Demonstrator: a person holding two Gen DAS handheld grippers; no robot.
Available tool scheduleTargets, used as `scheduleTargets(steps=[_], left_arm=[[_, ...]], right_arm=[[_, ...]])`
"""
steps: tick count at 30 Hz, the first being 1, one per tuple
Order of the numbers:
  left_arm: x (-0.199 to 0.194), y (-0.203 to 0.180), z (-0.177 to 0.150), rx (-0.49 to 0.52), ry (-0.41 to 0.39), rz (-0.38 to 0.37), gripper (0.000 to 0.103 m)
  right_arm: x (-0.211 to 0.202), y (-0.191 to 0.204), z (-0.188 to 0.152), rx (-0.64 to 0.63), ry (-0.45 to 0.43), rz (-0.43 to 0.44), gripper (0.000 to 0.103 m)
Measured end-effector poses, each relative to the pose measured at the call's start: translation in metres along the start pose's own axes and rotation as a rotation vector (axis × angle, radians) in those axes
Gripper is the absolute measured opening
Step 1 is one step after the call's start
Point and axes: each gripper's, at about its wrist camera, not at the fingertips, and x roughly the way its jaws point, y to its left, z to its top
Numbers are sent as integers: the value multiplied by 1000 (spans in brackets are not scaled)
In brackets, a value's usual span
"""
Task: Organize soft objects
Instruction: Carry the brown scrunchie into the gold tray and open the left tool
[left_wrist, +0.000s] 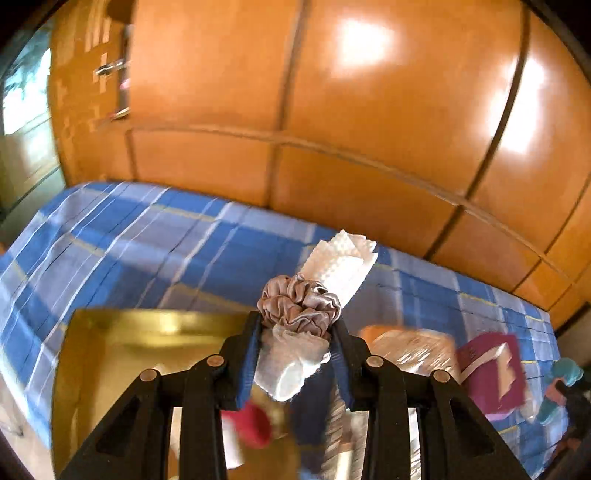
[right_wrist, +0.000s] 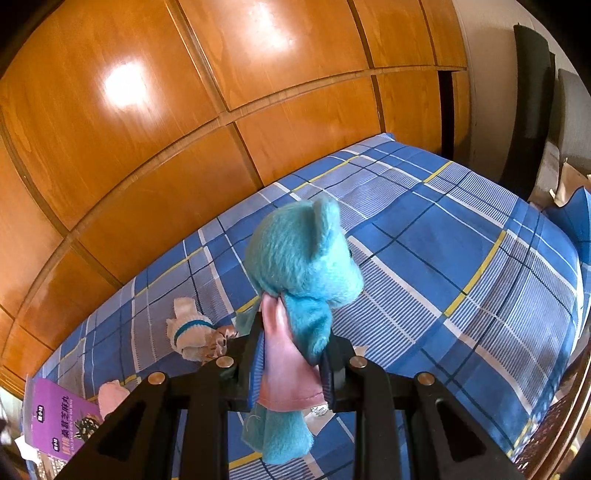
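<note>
Bedroom, plaid bed (right_wrist: 424, 236), wood wardrobe (right_wrist: 147, 129)

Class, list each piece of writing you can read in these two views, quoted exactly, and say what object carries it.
"黑芝麻丸" is my partial reading of the large characters on the purple box, in the right wrist view.
Smaller print above and below those characters: too small to read.
The same purple box in the left wrist view: too blurred to read.
Nothing else carries legible text.

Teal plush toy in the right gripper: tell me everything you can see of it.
The teal plush toy is a fuzzy stuffed animal with rounded ears, wearing a pink cloth garment. The right gripper is shut on its middle, head above the fingers, legs hanging below. It is held above the blue plaid bedsheet, touching only the fingers.
</note>
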Motion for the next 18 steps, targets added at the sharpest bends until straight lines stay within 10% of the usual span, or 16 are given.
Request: scheduleTargets(steps=[18], left_arm=[[-48,50,-127,38,-28,115,38]], right_arm=[[7,16,-5,-94,23,-63,24]])
